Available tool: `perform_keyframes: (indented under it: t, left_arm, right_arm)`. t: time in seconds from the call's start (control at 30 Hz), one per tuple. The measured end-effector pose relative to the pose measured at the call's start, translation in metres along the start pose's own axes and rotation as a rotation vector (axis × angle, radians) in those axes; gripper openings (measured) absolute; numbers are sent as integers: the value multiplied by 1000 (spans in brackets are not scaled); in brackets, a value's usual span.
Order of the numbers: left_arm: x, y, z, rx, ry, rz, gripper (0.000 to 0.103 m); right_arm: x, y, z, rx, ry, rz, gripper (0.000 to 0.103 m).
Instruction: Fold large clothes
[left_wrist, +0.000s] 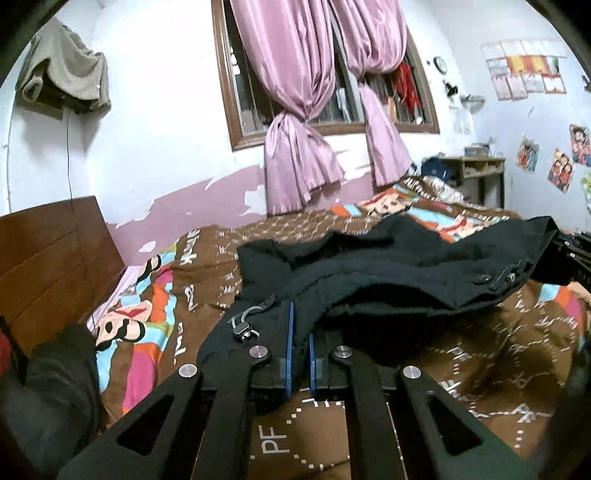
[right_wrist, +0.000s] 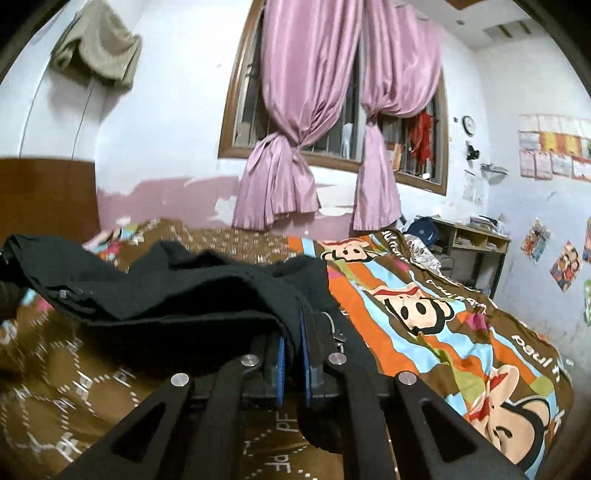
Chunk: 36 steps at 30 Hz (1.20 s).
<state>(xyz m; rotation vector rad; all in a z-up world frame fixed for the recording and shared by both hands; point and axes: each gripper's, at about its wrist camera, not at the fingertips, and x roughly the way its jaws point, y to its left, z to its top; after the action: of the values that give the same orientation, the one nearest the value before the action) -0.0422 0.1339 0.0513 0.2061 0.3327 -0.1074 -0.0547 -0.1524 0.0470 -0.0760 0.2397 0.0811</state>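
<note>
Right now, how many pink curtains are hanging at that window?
2. The left curtain is knotted near the window's middle; the right curtain is tied at its right side. Both hang above the bed, behind the black garment. None looks hidden.

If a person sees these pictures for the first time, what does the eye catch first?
First, the black garment, stretched above the bed between the left gripper and the right gripper, both shut on its edge. Then the cartoon bedspread beneath it, and the knotted pink curtains at the window behind.

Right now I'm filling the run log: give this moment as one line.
left tongs: shut on black garment | right tongs: shut on black garment | garment held between them above bedspread
</note>
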Motion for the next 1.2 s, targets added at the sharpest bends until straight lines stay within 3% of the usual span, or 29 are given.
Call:
perform_keyframes:
  t: [0.1, 0.27, 0.43, 0.6, 0.83, 1.2]
  left_arm:
    - [-20, -3, 14, 1, -22, -20, 4]
    - [-41, 9, 26, -62, 11, -85, 4]
    - [-41, 27, 43, -120, 62, -123, 4]
    - [-21, 42, 62, -178, 79, -141, 4]
    - [22, 55, 98, -128, 52, -140, 4]
    - [110, 69, 119, -46, 68, -108, 4]
  right_arm:
    - [-13, -5, 10, 19, -18, 8, 6]
    - [-38, 2, 34, -13, -79, 35, 6]
    - [-26, 11, 56, -43, -115, 66, 6]
    - [6, 15, 81, -66, -158, 71, 6]
    - [51, 3, 98, 4, -135, 77, 6]
    - [118, 5, 106, -37, -128, 39, 6]
